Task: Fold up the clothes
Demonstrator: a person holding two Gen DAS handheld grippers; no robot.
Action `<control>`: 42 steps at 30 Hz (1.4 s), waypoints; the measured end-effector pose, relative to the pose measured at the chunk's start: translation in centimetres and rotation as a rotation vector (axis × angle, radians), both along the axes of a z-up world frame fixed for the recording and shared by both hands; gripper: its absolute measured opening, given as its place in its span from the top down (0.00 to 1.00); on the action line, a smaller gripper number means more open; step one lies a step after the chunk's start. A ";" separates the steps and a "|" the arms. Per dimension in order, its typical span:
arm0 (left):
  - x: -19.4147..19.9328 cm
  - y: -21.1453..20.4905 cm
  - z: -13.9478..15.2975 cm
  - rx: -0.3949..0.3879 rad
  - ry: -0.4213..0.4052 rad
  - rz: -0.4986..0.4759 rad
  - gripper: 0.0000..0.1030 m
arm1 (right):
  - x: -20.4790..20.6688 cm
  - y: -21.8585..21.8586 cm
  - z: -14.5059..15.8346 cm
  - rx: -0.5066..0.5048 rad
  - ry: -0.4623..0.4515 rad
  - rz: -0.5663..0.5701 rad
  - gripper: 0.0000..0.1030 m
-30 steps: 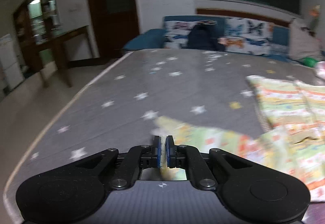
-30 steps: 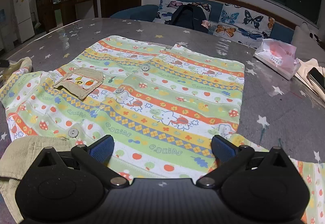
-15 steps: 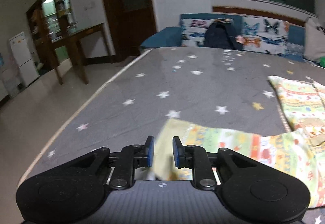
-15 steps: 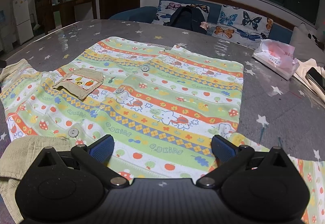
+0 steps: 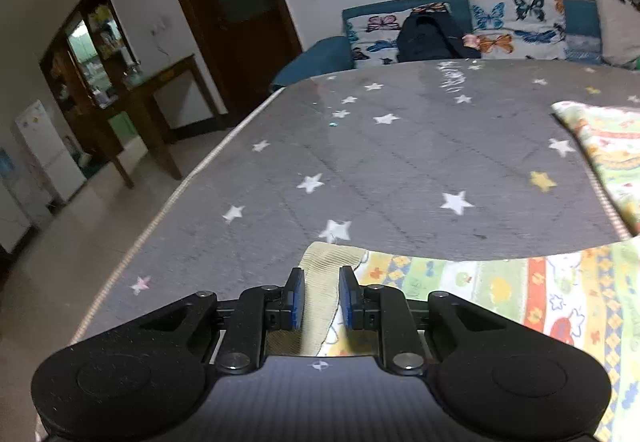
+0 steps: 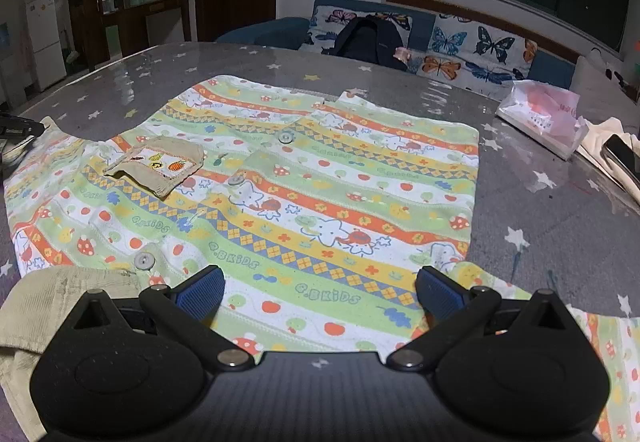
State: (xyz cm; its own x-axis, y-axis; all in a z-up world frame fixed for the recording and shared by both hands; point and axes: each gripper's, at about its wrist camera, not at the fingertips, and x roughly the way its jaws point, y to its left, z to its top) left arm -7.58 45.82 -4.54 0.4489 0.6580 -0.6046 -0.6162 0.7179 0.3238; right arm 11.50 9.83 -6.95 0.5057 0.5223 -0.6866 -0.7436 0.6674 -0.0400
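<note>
On the starred table [image 6: 560, 209], left tongs [image 5: 321, 296] stand narrowly parted over the shirt's [image 6: 280, 201] cuff [image 5: 326, 282]; right tongs [image 6: 320, 292] gape wide, tissue pack [image 6: 540, 117] and phone [image 6: 622, 157] beside.

The left gripper [image 5: 321, 298] has just opened a little. The beige cuff [image 5: 325, 282] of the striped shirt [image 5: 500, 290] lies between its blue pads [image 5: 297, 300], on the gray star table [image 5: 400, 161].

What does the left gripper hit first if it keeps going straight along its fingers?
Probably the beige ribbed sleeve cuff lying between the left gripper's open jaws, then the grey star-print table cover beyond. Depth is uncertain.
</note>
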 end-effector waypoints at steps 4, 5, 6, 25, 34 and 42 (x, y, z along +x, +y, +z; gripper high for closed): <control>0.3 -0.1 -0.3 0.026 0.002 0.005 0.79 | -0.2 -0.2 -0.2 0.016 -0.017 0.000 0.00; 0.0 0.2 -0.1 -0.003 -0.016 0.007 0.79 | -0.3 -0.2 -0.2 0.020 -0.021 0.000 0.00; -0.2 0.6 0.2 -0.032 -0.034 0.010 0.78 | -0.3 -0.2 -0.2 0.021 -0.021 0.000 0.00; -14.5 -5.4 1.3 -0.190 -0.149 -0.042 0.54 | -0.4 -0.3 -0.3 0.028 -0.026 -0.002 0.00; -14.4 -1.5 0.3 -0.119 -0.119 0.038 0.68 | -0.4 -0.3 -0.3 0.029 -0.027 -0.002 0.00; -14.6 5.0 0.1 -0.070 -0.084 0.119 0.65 | -0.4 -0.2 -0.3 0.030 -0.028 -0.002 0.00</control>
State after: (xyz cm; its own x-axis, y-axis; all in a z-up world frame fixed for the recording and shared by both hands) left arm -22.17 50.81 -4.49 0.4212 0.6669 -0.6146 -0.7209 0.6574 0.2193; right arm 11.09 9.58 -7.27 0.5255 0.5413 -0.6564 -0.7412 0.6701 -0.0408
